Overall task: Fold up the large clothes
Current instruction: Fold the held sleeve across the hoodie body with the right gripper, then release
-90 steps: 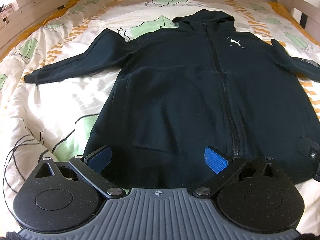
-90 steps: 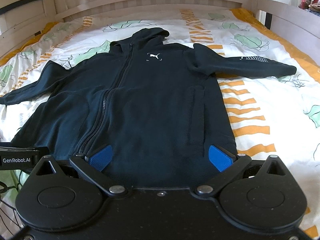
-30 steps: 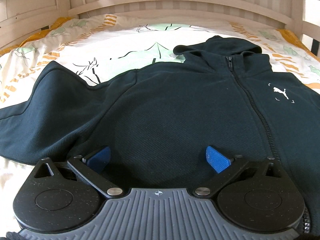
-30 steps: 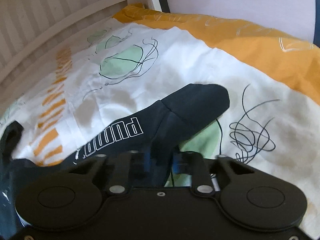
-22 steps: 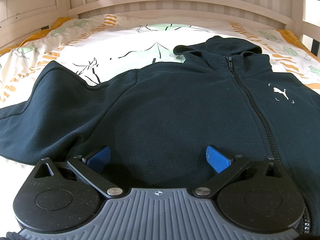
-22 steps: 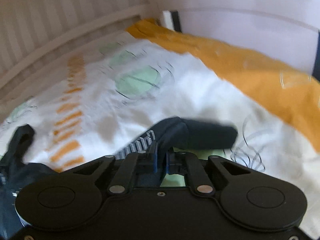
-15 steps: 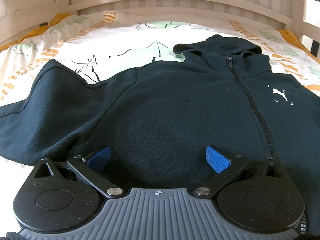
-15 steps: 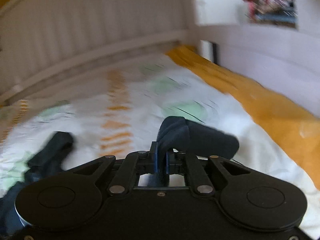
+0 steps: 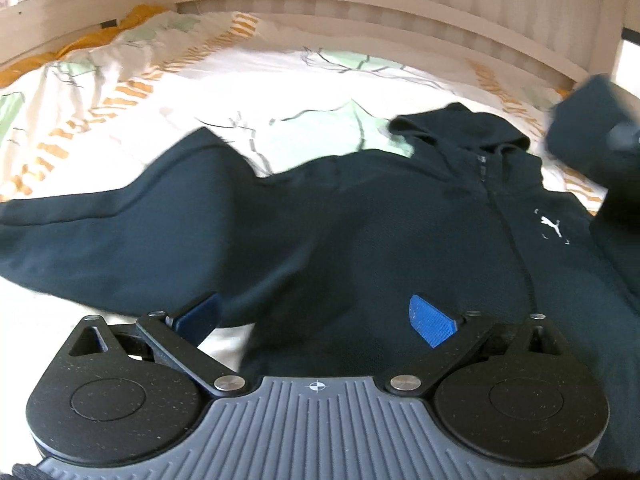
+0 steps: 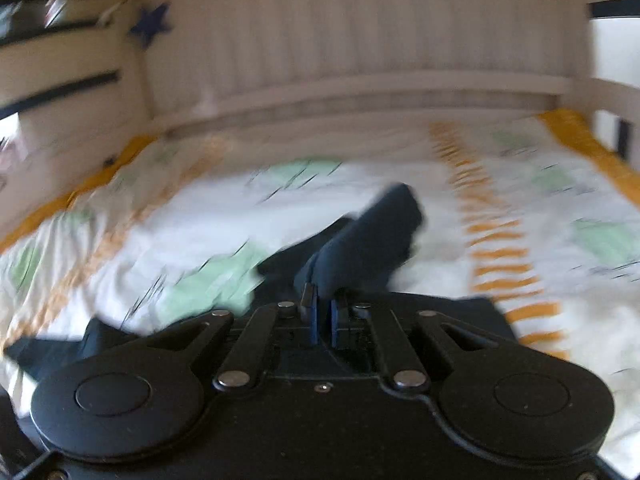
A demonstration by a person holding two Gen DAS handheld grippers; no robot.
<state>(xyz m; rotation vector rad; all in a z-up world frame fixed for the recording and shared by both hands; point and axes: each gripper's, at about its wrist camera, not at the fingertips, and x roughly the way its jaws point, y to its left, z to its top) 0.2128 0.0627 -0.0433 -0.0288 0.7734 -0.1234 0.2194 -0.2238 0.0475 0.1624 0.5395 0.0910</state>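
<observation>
Black zip-up hooded sweatshirt (image 9: 360, 240) is being folded on the patterned quilt (image 9: 168, 92): its cuff (image 10: 372, 240), being pinched in the closed right gripper (image 10: 323, 316), is best being laid flat across the chest while the left gripper (image 9: 316, 316) is being held wide open, empty, near the left armpit.

On the chest of the dark hoodie (image 9: 360, 248) before my left tool, beside the zip, a white leaping-cat logo (image 9: 551, 227) framed by small corner marks; no lettering accompanies it. On the grey housing of my left tool, a small crosshair mark (image 9: 316, 386). On the bed frame (image 10: 132, 60) in my right tool's view, a dark blue star (image 10: 151, 27), apparently a sticker, though blur obscures it. No words or numbers are legible.
</observation>
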